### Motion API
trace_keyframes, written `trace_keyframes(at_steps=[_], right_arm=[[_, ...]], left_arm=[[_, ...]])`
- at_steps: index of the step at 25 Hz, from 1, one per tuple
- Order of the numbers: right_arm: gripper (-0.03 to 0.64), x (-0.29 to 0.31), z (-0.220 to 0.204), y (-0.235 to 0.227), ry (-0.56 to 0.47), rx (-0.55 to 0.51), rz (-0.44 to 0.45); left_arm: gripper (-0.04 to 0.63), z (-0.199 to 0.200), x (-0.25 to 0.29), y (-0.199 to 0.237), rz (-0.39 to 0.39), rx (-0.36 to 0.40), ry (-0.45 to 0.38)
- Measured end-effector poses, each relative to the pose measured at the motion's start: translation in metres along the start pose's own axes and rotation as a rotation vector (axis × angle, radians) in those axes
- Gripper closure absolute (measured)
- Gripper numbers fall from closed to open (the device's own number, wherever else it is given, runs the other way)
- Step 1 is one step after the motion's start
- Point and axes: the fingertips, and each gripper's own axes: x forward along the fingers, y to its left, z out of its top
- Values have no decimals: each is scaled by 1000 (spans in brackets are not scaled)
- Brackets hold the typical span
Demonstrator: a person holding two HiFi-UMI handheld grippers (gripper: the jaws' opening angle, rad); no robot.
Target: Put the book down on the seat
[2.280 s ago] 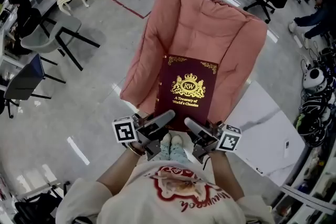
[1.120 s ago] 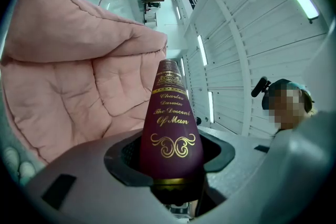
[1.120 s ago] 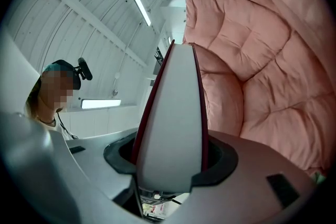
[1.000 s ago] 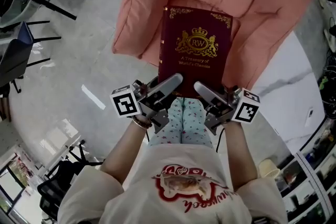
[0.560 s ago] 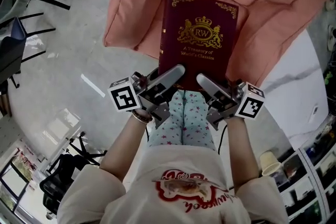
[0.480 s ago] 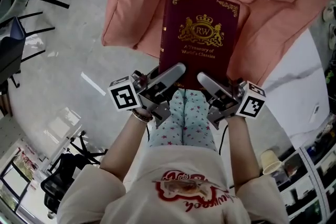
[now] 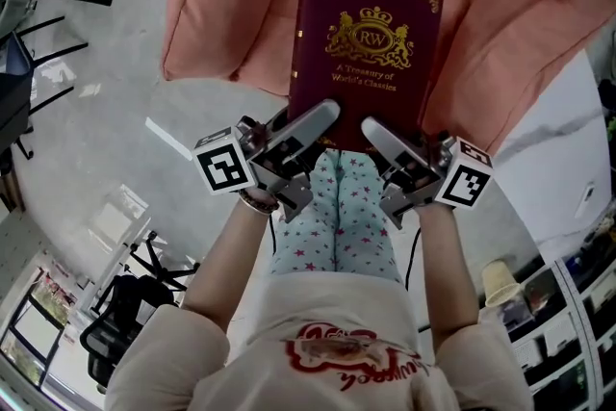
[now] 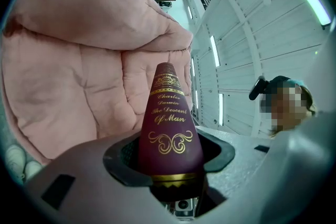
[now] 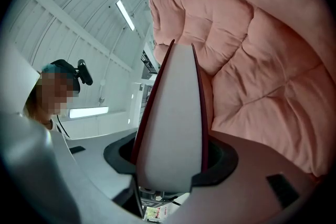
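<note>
Left gripper [image 7: 322,118] and right gripper [image 7: 377,132] each clamp the near edge of the dark red book [image 7: 371,34], the left at the spine side and the right at the page side. Book is held level, cover up, over the pink seat [image 7: 221,5].

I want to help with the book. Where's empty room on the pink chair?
The pink chair's cushion is bare left of the book and right of it. Crowded: the near edge, where the left hand-held gripper and right hand-held gripper clamp the book.
</note>
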Motion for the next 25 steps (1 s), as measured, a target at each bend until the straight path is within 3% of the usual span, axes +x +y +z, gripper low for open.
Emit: trace_keyframes(at_steps=[25], right_arm=[[387,1,-1,-1,10,30,-28]], left_arm=[[365,3,0,0,37,-23,-27]])
